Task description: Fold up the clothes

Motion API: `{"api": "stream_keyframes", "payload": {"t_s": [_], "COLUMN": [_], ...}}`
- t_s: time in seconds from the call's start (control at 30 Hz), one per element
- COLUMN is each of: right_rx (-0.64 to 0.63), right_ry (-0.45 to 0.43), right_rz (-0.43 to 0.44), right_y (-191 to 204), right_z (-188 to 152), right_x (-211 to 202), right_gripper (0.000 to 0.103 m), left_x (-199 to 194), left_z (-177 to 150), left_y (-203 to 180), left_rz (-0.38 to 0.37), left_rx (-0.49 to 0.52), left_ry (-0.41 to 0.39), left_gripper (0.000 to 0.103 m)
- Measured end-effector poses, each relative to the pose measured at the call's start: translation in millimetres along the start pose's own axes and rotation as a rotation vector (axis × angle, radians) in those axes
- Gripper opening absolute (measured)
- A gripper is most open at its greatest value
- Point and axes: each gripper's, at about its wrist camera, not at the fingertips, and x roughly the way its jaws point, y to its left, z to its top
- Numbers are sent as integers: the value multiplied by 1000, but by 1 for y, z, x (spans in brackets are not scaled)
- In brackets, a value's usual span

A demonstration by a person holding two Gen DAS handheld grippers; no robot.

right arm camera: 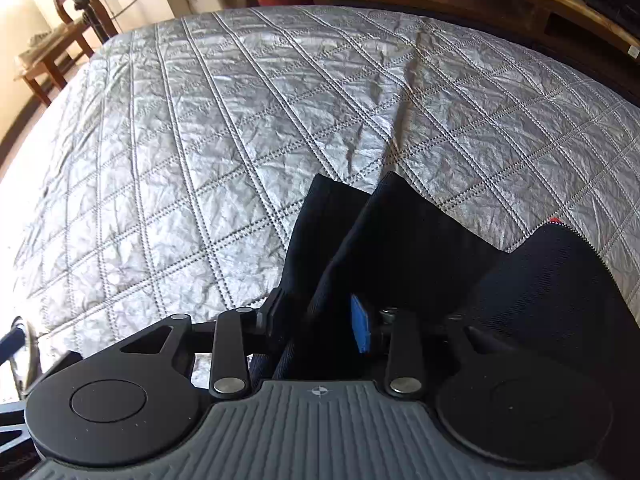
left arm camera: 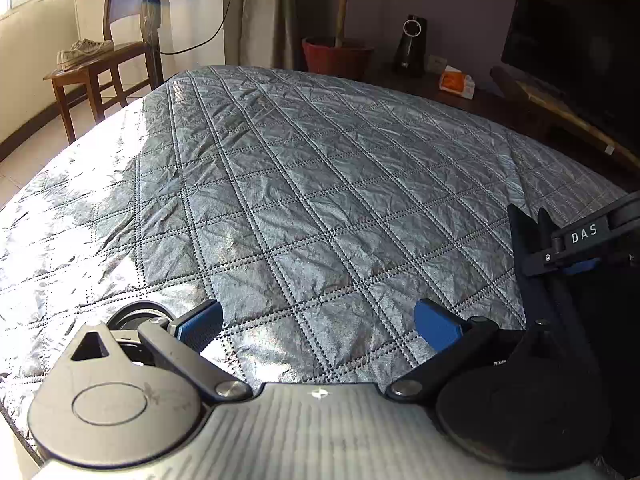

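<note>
Two grippers are recorded over a bed spread with a silver quilted cover (left arm camera: 304, 184).

Item 1, left gripper (left arm camera: 318, 326): blue pads (left arm camera: 200, 326) are held wide apart with nothing between them; only the cover is seen beneath.

Item 2, right gripper (right arm camera: 320, 320): jaws are drawn close together on a fold of dark navy garment (right arm camera: 400, 240), which is seen passing between the blue pad (right arm camera: 360, 328) and the black finger opposite. The cloth appears to be pinched, though the contact itself is partly hidden by the fabric.

Item 3, dark navy garment: it is bunched at the near right part of the bed, two peaked folds standing up ahead of the right gripper, a ribbed portion lying to their right. A small red detail (right arm camera: 555, 220) is noted at its far edge; what it is cannot be told. In the left wrist view the same cloth is seen at the right margin, beside the other gripper's frame marked "DAS".

Item 4, surroundings: a wooden chair with shoes (left arm camera: 84, 54), a red pot (left arm camera: 336, 56) and an orange packet (left arm camera: 456, 82) are listed beyond the bed.

Step in hand, as judged: the garment is being taken up for laying out; no fold is yet made. Next move, as judged: a second corner or edge must be taken by the free left gripper, and the cloth spread flat on the cover before folding.
</note>
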Motion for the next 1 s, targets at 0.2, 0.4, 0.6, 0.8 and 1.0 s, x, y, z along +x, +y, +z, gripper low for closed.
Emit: {"api": "stream_keyframes", "payload": {"t_s": [0.2, 0.4, 0.6, 0.8, 1.0], "right_rx": [-88, -506, -465, -149, 75], "right_ry": [-240, -592, -362, -351, -317], "right_rz": [-102, -98, 143, 30, 49], "right_y": [10, 76, 64, -36, -119], "right_z": [18, 11, -21, 0, 20], "right_x": [-42, -99, -82, -80, -56], "right_gripper": [5, 7, 33, 51, 73], "left_x": [0, -3, -6, -6, -2], "left_z": [0, 1, 2, 1, -1], "left_y": [2, 5, 11, 9, 5], "left_rz": [-2, 20, 50, 42, 28], "left_rx": [-11, -29, -56, -42, -24], "left_ry": [1, -19, -34, -21, -7], "left_gripper": [102, 102, 102, 102, 102]}}
